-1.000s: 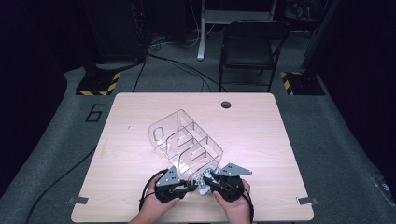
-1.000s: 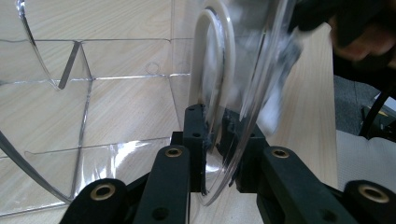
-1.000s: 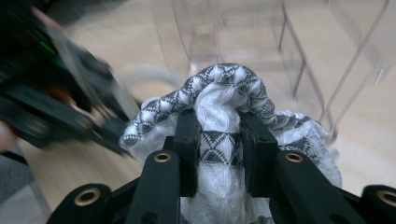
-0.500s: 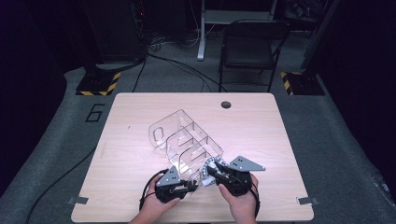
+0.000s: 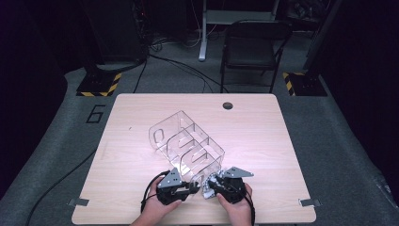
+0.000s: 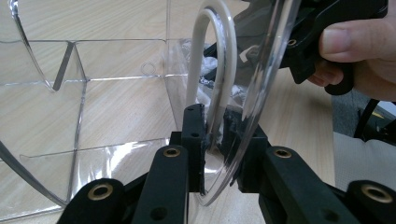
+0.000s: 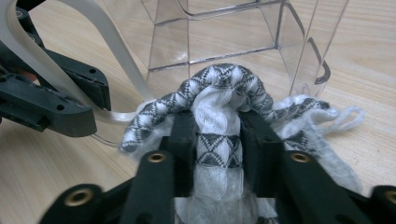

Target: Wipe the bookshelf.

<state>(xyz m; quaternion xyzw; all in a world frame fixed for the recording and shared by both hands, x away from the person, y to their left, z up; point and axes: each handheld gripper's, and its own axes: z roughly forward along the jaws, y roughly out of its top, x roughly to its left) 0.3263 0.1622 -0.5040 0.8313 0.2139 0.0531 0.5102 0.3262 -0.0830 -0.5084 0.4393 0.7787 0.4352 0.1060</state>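
A clear acrylic organizer [image 5: 188,141] with several compartments lies on its side on the wooden table [image 5: 263,136]. My left gripper [image 5: 192,186] is shut on the rounded end wall nearest the person, seen close up in the left gripper view [image 6: 215,135]. My right gripper [image 5: 214,184] sits just right of it, low over the table. A black-and-white patterned cloth [image 7: 219,93] is bunched between its jaws [image 7: 217,135] in front of the organizer's open end [image 7: 224,37]. Those jaws have just been opening, and the pads still touch the cloth on both sides.
The person's hands [image 5: 235,207] come in at the table's near edge. A cable hole [image 5: 227,105] marks the far edge. Behind the table stand a black chair [image 5: 249,47] and two stand bases with yellow-black stripes [image 5: 99,84].
The right gripper rose and tilted half a second ago, then sank back to the table with the cloth. The left gripper and the organizer have stayed where they were.
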